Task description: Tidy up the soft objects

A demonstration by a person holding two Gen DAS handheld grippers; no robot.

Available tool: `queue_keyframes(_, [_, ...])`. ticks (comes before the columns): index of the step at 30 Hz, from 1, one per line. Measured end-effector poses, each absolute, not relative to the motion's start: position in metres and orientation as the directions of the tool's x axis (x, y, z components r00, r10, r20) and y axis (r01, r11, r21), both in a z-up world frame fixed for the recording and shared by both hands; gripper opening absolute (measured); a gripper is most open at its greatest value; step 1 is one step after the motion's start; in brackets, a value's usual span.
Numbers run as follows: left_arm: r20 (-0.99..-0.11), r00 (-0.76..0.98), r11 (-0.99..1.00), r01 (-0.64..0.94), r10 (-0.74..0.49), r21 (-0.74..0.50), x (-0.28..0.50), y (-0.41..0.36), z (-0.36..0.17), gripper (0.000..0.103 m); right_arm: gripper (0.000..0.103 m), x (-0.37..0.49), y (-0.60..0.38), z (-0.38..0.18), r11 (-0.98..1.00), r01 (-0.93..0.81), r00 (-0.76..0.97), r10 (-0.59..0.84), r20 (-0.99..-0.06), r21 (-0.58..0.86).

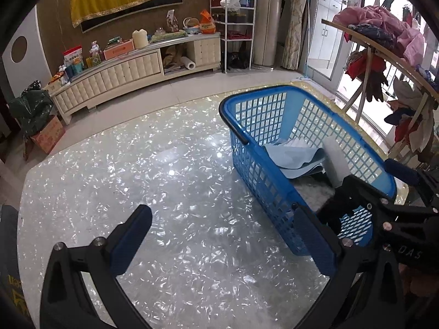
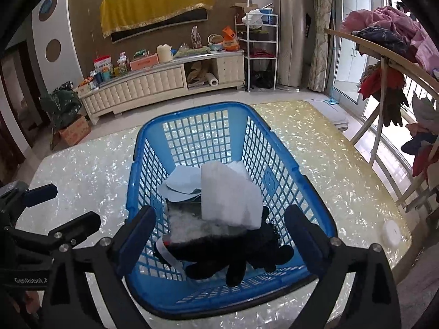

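Observation:
A blue plastic basket [image 2: 282,170] stands on the shiny pearl-patterned table [image 1: 164,178]. Inside it lie a light blue cloth [image 2: 182,183], a white foam-like block [image 2: 229,194], a fluffy white piece [image 2: 186,224] and a black plush toy [image 2: 227,249]. My right gripper [image 2: 223,235] is open and empty, just above the basket's near end, over the black toy. My left gripper [image 1: 225,242] is open and empty over the bare table, left of the basket [image 1: 255,148]. The right gripper [image 1: 384,192] shows at the right edge of the left wrist view.
A white round lid [image 2: 391,231] lies on the table right of the basket. A wooden drying rack with clothes [image 2: 395,54] stands to the right. A cream TV cabinet [image 2: 153,82] with clutter lines the far wall.

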State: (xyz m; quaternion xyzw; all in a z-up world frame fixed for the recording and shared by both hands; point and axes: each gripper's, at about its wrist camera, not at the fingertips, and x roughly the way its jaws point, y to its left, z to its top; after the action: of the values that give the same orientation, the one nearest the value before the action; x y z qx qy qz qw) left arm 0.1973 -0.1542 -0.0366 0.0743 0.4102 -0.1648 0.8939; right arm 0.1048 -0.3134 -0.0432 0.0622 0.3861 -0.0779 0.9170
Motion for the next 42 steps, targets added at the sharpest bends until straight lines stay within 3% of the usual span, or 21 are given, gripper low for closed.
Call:
queue_keyframes(4, [-0.748,0.618,0.934,0.357,-0.242,-0.007,0.19,-0.151,-0.031,0.103,0.102,0.099,-0.313,-0.04,0.98,0.192,0.69,-0.097,-0.717,0.052])
queue_keyframes(23, [-0.678,0.693,0.954,0.297,-0.245,-0.041,0.141,-0.11,0.001,0.103,0.102,0.073,-0.283,-0.012,0.99,0.13,0.739,-0.066,-0.67,0.046])
queue_keyframes(42, [-0.49,0.87,0.998,0.057,-0.057,-0.014,0.079,-0.02,0.061,0.103,0.102,0.05,-0.207,0.055,0.997,-0.074,0.871,0.073,-0.485,0.017])
